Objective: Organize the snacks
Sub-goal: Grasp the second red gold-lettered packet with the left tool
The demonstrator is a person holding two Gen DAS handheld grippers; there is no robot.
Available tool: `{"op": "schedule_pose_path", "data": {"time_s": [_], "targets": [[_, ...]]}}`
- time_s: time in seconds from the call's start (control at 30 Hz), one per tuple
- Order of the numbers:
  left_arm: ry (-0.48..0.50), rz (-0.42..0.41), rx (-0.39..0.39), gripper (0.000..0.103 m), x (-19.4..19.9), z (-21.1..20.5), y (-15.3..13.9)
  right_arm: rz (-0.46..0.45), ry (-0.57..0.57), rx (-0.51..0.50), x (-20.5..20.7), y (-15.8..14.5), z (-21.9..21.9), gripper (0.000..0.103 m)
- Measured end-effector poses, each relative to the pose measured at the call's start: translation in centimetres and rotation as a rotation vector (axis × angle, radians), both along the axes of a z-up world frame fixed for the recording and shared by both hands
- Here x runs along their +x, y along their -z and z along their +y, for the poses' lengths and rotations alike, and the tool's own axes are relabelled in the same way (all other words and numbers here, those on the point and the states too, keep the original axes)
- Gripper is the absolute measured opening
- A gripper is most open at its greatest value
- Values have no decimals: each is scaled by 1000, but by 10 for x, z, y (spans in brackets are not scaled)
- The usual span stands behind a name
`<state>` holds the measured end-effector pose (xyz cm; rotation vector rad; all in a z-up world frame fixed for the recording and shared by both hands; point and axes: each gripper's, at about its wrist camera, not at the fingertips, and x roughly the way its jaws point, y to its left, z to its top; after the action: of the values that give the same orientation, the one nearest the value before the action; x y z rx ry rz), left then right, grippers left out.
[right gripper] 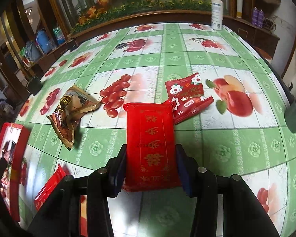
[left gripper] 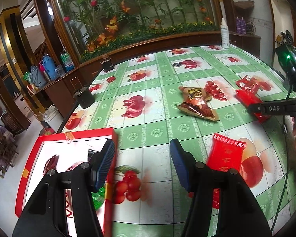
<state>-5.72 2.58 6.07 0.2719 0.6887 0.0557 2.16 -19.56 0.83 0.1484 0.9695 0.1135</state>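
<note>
"DAS" on right claw (left gripper: 274,108), gold Chinese characters on red packet (right gripper: 151,144)

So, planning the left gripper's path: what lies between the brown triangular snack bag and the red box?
Only bare tablecloth between the brown triangular snack bag and the red box, seen in the left wrist view.

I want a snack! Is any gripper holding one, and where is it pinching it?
Yes. The right gripper holds the red snack packet, pinched by its long sides near the lower end. The left gripper is open, holding nothing.

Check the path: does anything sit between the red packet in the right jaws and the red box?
Partly. The brown snack bag and another red packet lie on the tablecloth between the held red packet and the red box; carrying it above them avoids both.
</note>
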Motion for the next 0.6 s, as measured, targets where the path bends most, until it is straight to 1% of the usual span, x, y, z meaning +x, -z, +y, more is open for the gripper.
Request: {"op": "schedule_pose_path", "data": {"time_s": [0.1, 0.23, 0.27, 0.3, 0.37, 0.4, 0.43, 0.6], "targets": [[22, 12, -2, 57, 1, -7, 1, 1, 7, 66, -4, -2, -13, 48], [79, 56, -37, 57, 2, -16, 7, 21, 7, 230, -4, -2, -29, 48], [107, 78, -52, 57, 1, -20, 9, 23, 2, 252, -4, -2, -29, 48], [130, 97, -66, 58, 2, -23, 12, 23, -3, 264, -3, -2, -29, 48], [187, 149, -97, 64, 2, -33, 18, 19, -3, 273, -3, -2, -28, 48], [208, 169, -106, 69, 2, -37, 21, 21, -1, 277, -3, -2, -28, 48], [228, 191, -111, 70, 2, -42, 25, 24, 3, 283, -3, -1, -28, 48], [276, 243, -100, 70, 4, -60, 37, 29, 7, 295, -2, 0, -28, 48]]}}
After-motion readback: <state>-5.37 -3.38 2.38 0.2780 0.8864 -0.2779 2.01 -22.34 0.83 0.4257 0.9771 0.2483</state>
